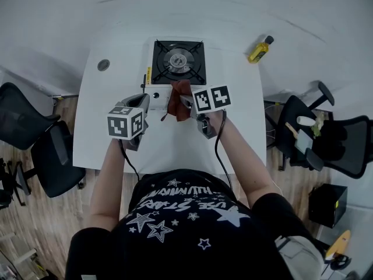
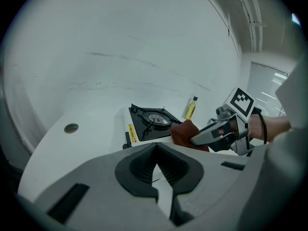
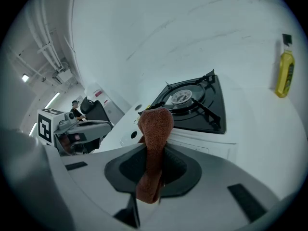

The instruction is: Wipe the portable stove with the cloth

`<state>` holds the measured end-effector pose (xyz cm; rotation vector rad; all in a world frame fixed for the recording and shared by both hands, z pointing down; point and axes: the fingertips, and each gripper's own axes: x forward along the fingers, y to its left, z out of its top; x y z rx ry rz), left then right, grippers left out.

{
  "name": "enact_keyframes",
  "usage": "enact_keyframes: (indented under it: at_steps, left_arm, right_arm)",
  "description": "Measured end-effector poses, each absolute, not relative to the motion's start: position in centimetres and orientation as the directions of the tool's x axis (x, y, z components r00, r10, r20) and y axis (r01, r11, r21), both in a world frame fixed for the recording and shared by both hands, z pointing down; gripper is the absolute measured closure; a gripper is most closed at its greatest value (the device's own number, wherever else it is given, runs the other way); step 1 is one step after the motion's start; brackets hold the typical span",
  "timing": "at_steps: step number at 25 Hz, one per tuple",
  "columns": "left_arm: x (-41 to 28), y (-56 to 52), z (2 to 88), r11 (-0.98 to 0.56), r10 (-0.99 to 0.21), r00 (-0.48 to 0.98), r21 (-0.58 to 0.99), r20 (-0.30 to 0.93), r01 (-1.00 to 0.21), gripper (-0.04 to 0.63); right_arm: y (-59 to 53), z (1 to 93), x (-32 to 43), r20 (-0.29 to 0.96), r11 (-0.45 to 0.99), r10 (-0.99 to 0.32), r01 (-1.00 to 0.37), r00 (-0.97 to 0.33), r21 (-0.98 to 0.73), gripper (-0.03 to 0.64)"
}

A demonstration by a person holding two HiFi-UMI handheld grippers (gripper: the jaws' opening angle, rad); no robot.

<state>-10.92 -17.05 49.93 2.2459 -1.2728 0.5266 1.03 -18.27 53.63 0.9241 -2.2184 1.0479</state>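
Table hole: a small round grey grommet sits in the white table, far left.
Left gripper: the grey hand-held left gripper hangs over the table just left of the stove's front; its jaws are slightly apart, with nothing between them.
Stove: the white portable gas stove with a black square burner top stands at the table's far middle.
Cloth: the rust-brown knitted cloth hangs at the stove's white front edge; contact unclear.
Right gripper: the grey right gripper has its jaws clamped on the cloth.
Bottle: a yellow bottle with a black cap lies right of the stove, apart from it.
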Motion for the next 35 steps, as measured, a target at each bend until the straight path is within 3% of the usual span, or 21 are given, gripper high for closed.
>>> enact_keyframes:
  at_steps: [18, 35]
  left_arm:
    - [-5.3, -16.4, 49.7, -0.478, -0.654, 0.521, 0.234, 0.549, -0.846, 0.589]
    - [-3.7, -14.7, 49.1, -0.431, -0.685, 0.479, 0.224, 0.549, -0.874, 0.589]
  right_arm:
    - [-17.5, 53.7, 9.6, 0.693, 0.392, -0.42, -0.806, -0.586, -0.444, 0.554]
    - [-16.8, 53.6, 11.6, 0.681, 0.406, -0.411, -0.79, -0.607, -0.459, 0.552]
